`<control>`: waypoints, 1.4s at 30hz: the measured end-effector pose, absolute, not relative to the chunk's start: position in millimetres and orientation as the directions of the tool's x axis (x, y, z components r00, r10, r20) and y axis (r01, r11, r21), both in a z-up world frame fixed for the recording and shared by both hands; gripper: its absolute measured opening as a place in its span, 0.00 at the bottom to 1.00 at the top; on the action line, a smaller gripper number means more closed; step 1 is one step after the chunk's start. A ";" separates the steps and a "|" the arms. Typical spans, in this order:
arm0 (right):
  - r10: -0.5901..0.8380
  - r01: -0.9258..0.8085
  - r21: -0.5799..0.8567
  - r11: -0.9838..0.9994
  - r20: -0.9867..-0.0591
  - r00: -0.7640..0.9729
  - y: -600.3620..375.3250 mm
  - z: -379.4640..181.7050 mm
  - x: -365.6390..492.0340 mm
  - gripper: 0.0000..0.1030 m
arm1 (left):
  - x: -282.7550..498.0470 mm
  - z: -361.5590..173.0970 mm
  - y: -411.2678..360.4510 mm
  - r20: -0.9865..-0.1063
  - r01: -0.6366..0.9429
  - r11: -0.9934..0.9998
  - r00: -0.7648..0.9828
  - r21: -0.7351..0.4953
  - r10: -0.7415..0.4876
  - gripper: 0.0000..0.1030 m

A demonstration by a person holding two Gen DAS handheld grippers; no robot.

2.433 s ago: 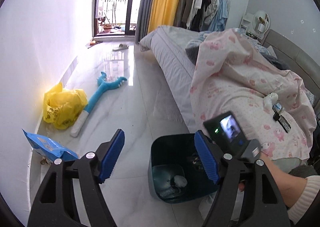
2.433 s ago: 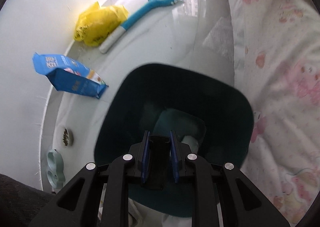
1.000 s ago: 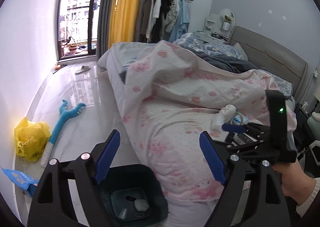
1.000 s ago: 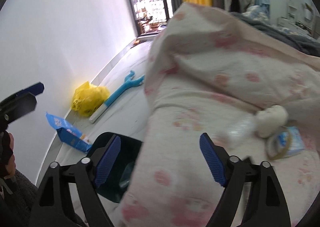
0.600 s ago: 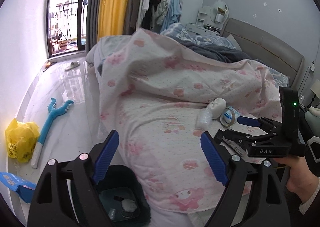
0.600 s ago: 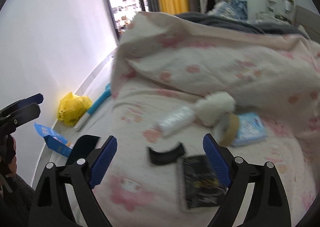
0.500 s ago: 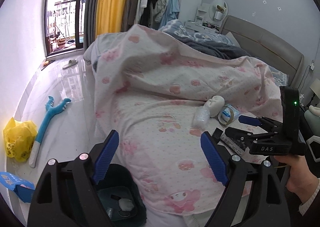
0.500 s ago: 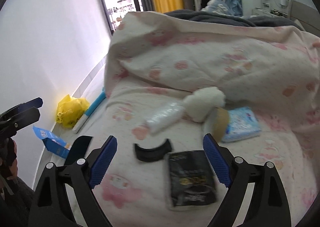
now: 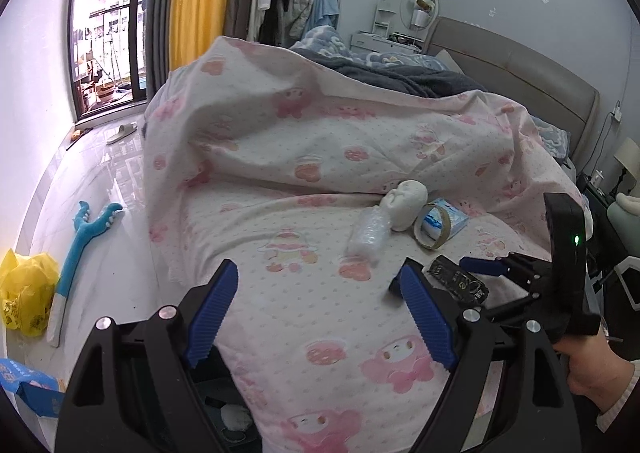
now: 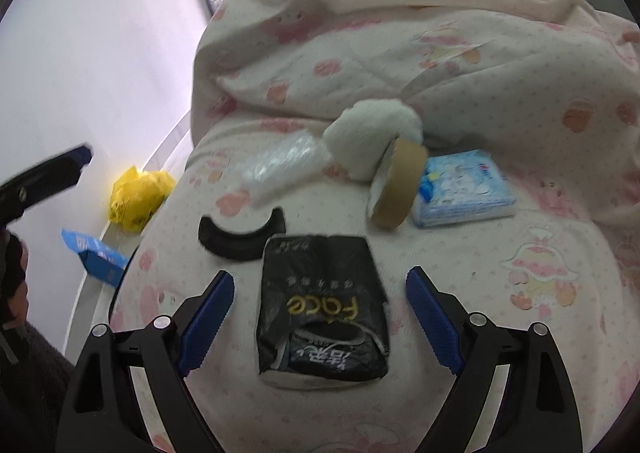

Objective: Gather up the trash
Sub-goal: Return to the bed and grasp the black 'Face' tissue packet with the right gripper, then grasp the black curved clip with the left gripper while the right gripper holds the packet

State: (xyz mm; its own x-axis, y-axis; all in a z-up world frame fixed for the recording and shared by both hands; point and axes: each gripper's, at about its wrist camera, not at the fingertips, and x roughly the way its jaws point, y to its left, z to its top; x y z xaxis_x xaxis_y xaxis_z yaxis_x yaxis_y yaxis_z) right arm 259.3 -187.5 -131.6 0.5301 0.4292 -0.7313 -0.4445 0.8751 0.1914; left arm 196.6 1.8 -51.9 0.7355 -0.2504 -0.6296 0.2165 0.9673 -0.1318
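Right wrist view: my right gripper (image 10: pixel 320 317) points down at a bed covered by a pink-patterned quilt (image 10: pixel 500 65), its blue pads wide apart and just now narrowing, with nothing pressed between them. A black tissue pack (image 10: pixel 320 301) with gold lettering lies flat on the quilt between the two pads, touching neither. At eleven o'clock from the pack sits a curved black piece (image 10: pixel 240 237); at one o'clock stands a brown tape roll (image 10: pixel 400 189) on its edge, leaning against a white fluffy wad (image 10: pixel 368 137). A clear crinkled plastic wrapper (image 10: pixel 280 165) lies at eleven o'clock beyond the curved piece, and a blue tissue packet (image 10: pixel 464 189) lies just beside the roll at two o'clock. On the left wrist view my left gripper (image 9: pixel 320 313) hovers over the quilt, pads apart and empty, with the dark bin (image 9: pixel 224 413) partly hidden at six o'clock. A yellow bag (image 9: pixel 24 293) lies on the floor at nine o'clock.
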 end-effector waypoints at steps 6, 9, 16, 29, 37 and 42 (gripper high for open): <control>0.451 -0.473 0.194 0.859 -0.724 0.522 -191.4 -130.9 257.6 0.55 | 205.7 -62.7 -17.9 -0.646 0.245 0.961 0.714 -0.130 -0.270 0.75; 0.474 -0.474 0.217 0.853 -0.701 0.533 -199.3 -123.0 256.0 0.54 | 209.1 -69.0 -31.1 -0.652 0.275 0.954 0.702 -0.121 -0.286 0.72; 0.493 -0.451 0.253 0.856 -0.663 0.563 -226.9 -110.6 254.5 0.53 | 217.3 -86.5 -59.8 -0.672 0.353 0.930 0.666 -0.100 -0.325 0.65; 0.516 -0.419 0.312 0.853 -0.631 0.580 -261.5 -104.6 253.7 0.53 | 239.1 -118.8 -90.2 -0.714 0.377 0.920 0.616 -0.105 -0.333 0.48; 0.517 -0.425 0.309 0.851 -0.639 0.570 -263.2 -102.5 249.7 0.53 | 245.0 -130.7 -95.3 -0.736 0.338 0.938 0.615 -0.078 -0.283 0.28; 0.522 -0.428 0.313 0.848 -0.633 0.572 -257.8 -95.8 248.9 0.53 | 242.9 -127.5 -87.9 -0.731 0.339 0.934 0.608 -0.115 -0.310 0.21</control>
State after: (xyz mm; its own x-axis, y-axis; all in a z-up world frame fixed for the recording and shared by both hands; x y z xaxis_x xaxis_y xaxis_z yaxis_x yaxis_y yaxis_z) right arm 248.9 -257.8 -95.8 0.5716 0.5222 -0.6329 -0.4277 0.8479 0.3133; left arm 242.9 -87.9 -127.5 0.6076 -0.3100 -0.7313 0.3385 0.9339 -0.1147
